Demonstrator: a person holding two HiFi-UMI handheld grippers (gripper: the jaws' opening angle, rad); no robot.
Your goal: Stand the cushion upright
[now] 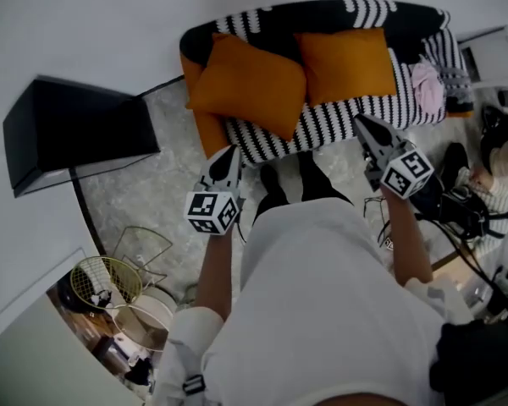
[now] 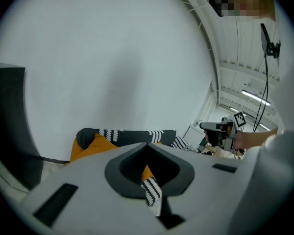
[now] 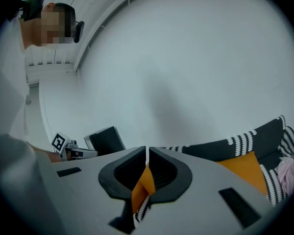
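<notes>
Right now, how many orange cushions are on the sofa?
2. The left cushion lies near the sofa's left end; the right cushion sits beside it, toward the middle. None seems hidden.

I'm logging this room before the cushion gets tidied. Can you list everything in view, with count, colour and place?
sofa: one, black with white stripes, against the wall ahead
left cushion: one, orange, on the sofa's left half, set askew
right cushion: one, orange, on the sofa beside the first
pink cloth: one, pink, at the sofa's right end
cabinet: one, black, by the wall at left
wire baskets: two, pale yellow, on the floor at lower left
floor: grey, mottled, in front of the sofa
left tool: one, grey, shut and empty, short of the sofa
right tool: one, grey, shut and empty, at the sofa's front edge
</notes>
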